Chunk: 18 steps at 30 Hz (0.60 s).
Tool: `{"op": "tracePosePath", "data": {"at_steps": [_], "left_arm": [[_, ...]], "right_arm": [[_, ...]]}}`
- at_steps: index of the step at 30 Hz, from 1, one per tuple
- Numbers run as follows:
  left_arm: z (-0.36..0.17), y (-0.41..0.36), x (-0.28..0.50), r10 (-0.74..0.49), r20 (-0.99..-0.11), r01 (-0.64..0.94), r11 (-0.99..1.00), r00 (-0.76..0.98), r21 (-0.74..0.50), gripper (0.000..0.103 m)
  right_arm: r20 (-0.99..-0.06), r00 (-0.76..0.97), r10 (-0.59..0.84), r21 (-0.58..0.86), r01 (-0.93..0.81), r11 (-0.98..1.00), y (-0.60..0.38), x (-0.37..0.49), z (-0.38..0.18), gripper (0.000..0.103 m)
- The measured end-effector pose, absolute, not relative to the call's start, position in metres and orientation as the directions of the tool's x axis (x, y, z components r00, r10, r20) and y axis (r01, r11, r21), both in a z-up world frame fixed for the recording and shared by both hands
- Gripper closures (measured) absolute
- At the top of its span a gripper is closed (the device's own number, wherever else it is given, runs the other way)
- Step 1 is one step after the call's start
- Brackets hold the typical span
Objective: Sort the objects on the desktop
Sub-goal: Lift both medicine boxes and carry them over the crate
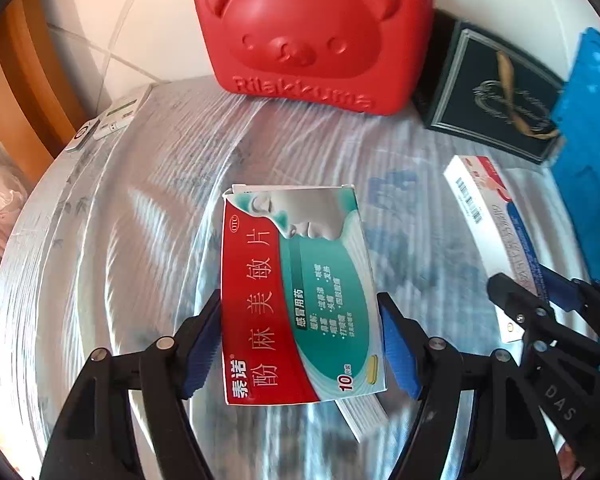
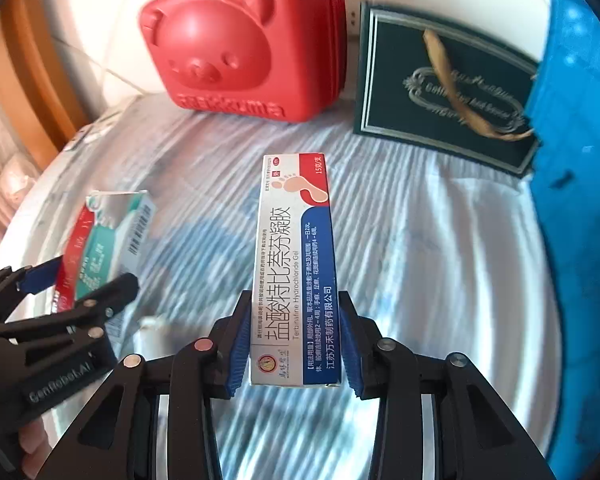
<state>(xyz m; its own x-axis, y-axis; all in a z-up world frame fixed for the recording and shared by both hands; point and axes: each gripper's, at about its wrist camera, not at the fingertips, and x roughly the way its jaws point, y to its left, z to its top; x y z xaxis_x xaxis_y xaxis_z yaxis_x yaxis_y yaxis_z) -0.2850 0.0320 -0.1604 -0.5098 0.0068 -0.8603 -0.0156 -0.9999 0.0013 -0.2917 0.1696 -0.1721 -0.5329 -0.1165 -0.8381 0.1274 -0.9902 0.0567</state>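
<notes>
My left gripper (image 1: 300,340) is shut on a red and teal medicine box (image 1: 296,292) and holds it above the table. The box also shows in the right wrist view (image 2: 104,240), with the left gripper (image 2: 76,284) around it. My right gripper (image 2: 296,340) is shut on a long white, red and blue ointment box (image 2: 294,268), lifted off the table. That box shows in the left wrist view (image 1: 496,224), with the right gripper (image 1: 536,296) at its near end.
A red bear-shaped case (image 1: 312,32) stands at the back against the tiled wall. A dark green box with a gold ribbon (image 1: 496,88) leans beside it. A blue bin (image 2: 576,208) is on the right. Small white devices (image 1: 112,116) lie at the table's (image 1: 140,240) back left edge.
</notes>
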Motion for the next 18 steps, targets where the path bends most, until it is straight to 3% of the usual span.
{"op": "tracePosePath", "data": {"at_steps": [7,18], "left_arm": [[-0.094,0.044,-0.215,0.056,-0.791,-0.060,-0.998,-0.610,-0.024,0.031],[0.012,0.092,-0.117,0.165,-0.603,-0.189,-0.982,-0.780,-0.024,0.031]], "right_arm": [[-0.752,-0.653,-0.091,0.004,0.132,-0.991,0.168,-0.218,-0.097,0.064],[-0.488,-0.873,-0.016,-0.021,0.030,-0.999,0.223,-0.088,0.033,0.064]]}}
